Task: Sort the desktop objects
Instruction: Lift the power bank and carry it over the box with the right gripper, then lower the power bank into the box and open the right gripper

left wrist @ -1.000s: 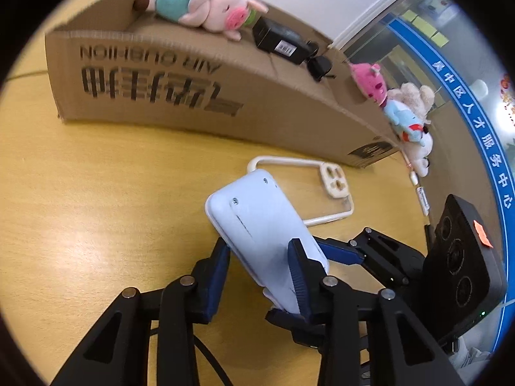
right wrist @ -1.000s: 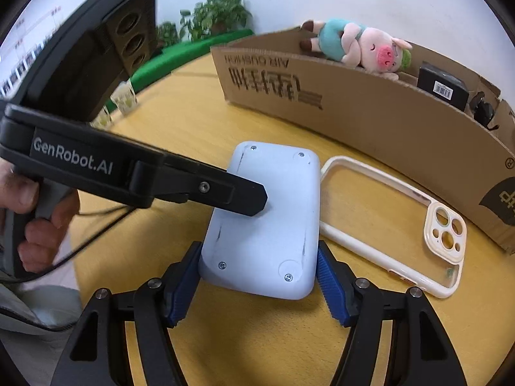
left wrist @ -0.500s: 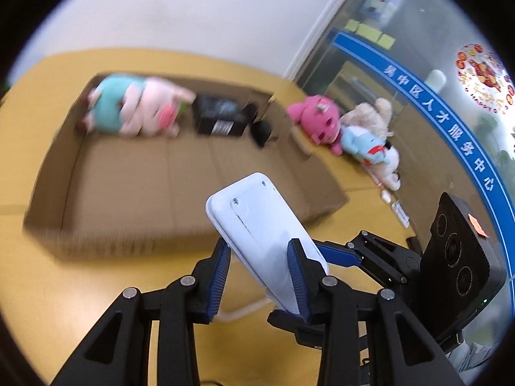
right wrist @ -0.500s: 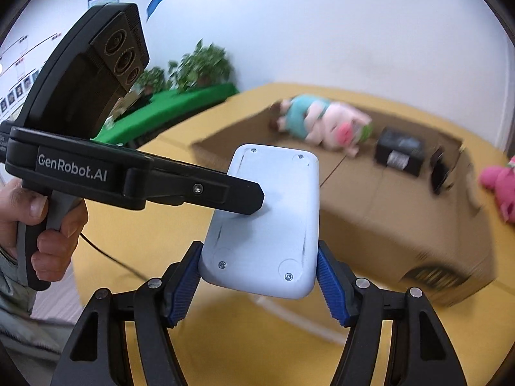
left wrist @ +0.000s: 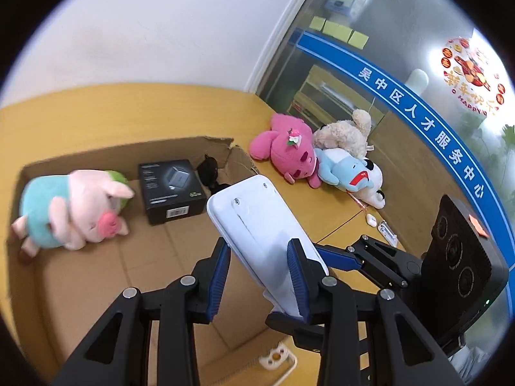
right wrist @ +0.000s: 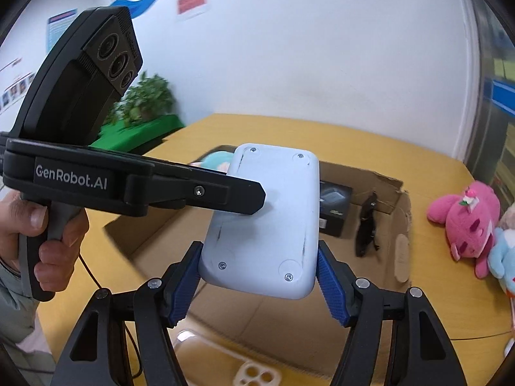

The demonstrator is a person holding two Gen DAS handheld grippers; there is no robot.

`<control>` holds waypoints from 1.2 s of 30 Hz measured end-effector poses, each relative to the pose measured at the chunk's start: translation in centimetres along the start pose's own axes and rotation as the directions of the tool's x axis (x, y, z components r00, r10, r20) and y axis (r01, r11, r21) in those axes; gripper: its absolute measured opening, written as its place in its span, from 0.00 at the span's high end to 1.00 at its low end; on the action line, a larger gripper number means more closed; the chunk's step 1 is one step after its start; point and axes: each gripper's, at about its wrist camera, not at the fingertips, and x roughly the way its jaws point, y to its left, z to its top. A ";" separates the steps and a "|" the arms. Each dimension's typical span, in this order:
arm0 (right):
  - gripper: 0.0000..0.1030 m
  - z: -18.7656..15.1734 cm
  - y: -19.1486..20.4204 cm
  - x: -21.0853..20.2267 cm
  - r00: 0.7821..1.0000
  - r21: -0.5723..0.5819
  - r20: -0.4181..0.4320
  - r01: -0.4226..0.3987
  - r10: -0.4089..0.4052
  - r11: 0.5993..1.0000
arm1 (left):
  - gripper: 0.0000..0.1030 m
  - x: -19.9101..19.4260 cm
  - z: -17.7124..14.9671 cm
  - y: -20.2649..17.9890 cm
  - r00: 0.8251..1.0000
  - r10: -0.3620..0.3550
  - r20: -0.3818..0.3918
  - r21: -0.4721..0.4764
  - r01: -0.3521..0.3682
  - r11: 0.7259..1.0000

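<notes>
Left wrist view: both claws, left [left wrist: 259, 275] and right [right wrist: 259, 281], grip the white device [left wrist: 257, 225] above the box [left wrist: 106, 276]; ahead lies a pig [left wrist: 70, 209], seemingly blurred.

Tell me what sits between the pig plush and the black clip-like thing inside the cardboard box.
A black product box sits between the pig plush and the black clip-like thing on the cardboard box floor, clearest in the left wrist view.

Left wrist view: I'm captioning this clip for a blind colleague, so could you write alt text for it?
Both grippers, the left gripper and the right gripper, clamp a white device above an open cardboard box. Inside lie a pig plush and a black carton; more plush toys sit on the wooden table.
</notes>
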 end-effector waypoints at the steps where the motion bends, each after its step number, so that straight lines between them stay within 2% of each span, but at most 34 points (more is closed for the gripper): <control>1: 0.36 0.1 -0.6 0.5 1.000 0.013 -0.007 0.012 -0.012 1.000 | 0.66 1.1 0.5 0.6 1.000 -0.016 -0.022 -0.018 0.016 1.000; 7: 0.36 -0.1 -5.0 4.7 0.995 0.117 -0.097 0.044 -0.033 0.992 | 0.66 7.1 1.6 2.6 0.993 -0.043 -0.111 -0.067 0.036 0.997; 14: 0.36 -1.1 -7.8 7.8 0.978 0.176 -0.201 0.099 -0.062 0.979 | 0.66 11.4 1.4 4.3 0.977 -0.098 -0.191 -0.121 0.076 0.990; 17: 0.36 -2.3 -8.5 8.9 0.964 0.181 -0.256 0.127 -0.078 0.975 | 0.66 13.1 0.9 5.2 0.966 -0.112 -0.233 -0.157 0.076 0.985; 21: 0.36 -3.2 -9.5 10.5 0.945 0.214 -0.321 0.133 -0.059 0.968 | 0.65 14.9 -0.1 6.3 0.951 -0.120 -0.284 -0.205 0.062 0.977; 27: 0.36 -4.2 -9.0 11.5 0.904 0.215 -0.424 0.161 -0.056 0.963 | 0.65 16.3 -0.7 6.7 0.933 -0.125 -0.337 -0.244 0.042 0.969; 31: 0.36 -5.0 -8.9 12.1 0.868 0.233 -0.495 0.167 -0.031 0.958 | 0.65 17.4 -1.7 7.4 0.913 -0.149 -0.379 -0.296 0.033 0.955; 33: 0.35 -5.3 -9.0 12.1 0.860 0.254 -0.510 0.167 -0.015 0.953 | 0.64 17.7 -1.9 7.4 0.911 -0.152 -0.384 -0.298 0.034 0.954; 36: 0.31 -5.5 -8.7 11.6 0.861 0.251 -0.509 0.175 -0.024 0.952 | 0.66 17.9 -2.1 7.0 0.904 -0.127 -0.408 -0.267 0.015 0.964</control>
